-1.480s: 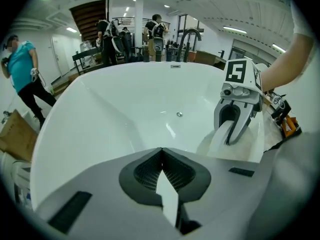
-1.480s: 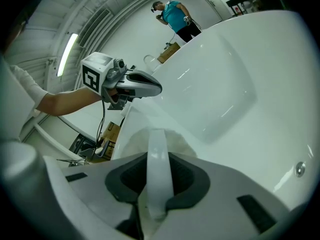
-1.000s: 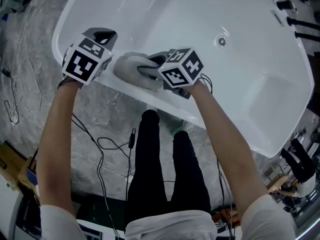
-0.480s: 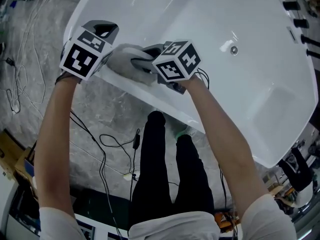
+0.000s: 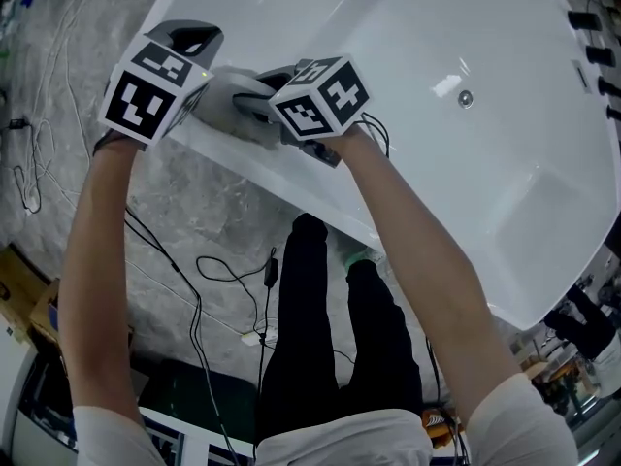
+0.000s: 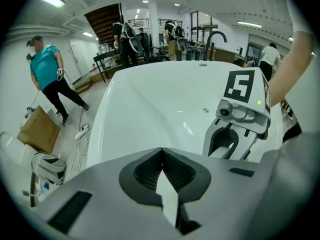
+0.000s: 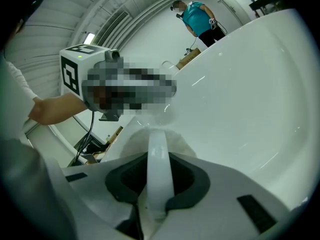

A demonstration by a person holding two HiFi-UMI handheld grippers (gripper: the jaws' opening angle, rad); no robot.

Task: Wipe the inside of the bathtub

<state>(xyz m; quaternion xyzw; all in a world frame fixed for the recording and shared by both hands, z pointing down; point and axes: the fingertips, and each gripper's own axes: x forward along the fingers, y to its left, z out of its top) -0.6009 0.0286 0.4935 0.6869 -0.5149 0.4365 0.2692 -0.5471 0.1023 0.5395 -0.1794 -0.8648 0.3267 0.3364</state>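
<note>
Right at the bottom of the head view, the person's black-trousered legs [image 5: 330, 338] stand on the grey marbled floor [image 5: 194, 197], with dark cables [image 5: 209, 280] looping beside them. Both bare forearms [image 5: 408, 250] reach forward to the tub's near rim. The left gripper [image 6: 161, 153] has its jaws pressed together at the tips, and nothing can be made out between them — only a pale sliver shows behind the dark pads. Just beside it, the right gripper [image 7: 159, 156] is pinching the cloth [image 5: 230, 100]: a white strip runs straight up between its jaws, and a fluffy bunch spreads just past the tips. The cloth sits between the two grippers, bunched against the white bathtub [image 5: 427, 192] at the near rim, close to the tub's left end in the head view. Whether it lies on top of the rim or just inside it cannot be told. In the left gripper view the right gripper stands close on the right, over the tub's edge. Beyond them the basin opens out, smooth and glossy, and the round drain [image 5: 466, 97] sits well apart from the cloth, out in the tub's bottom. At the far end a dark curved faucet [image 6: 214, 36] rises above the rim. Further back, a person in a teal shirt [image 6: 46, 69] is mid-stride near a cardboard box [image 6: 40, 130], and more people [image 6: 125, 31] stand in the background — too small to tell much.
</note>
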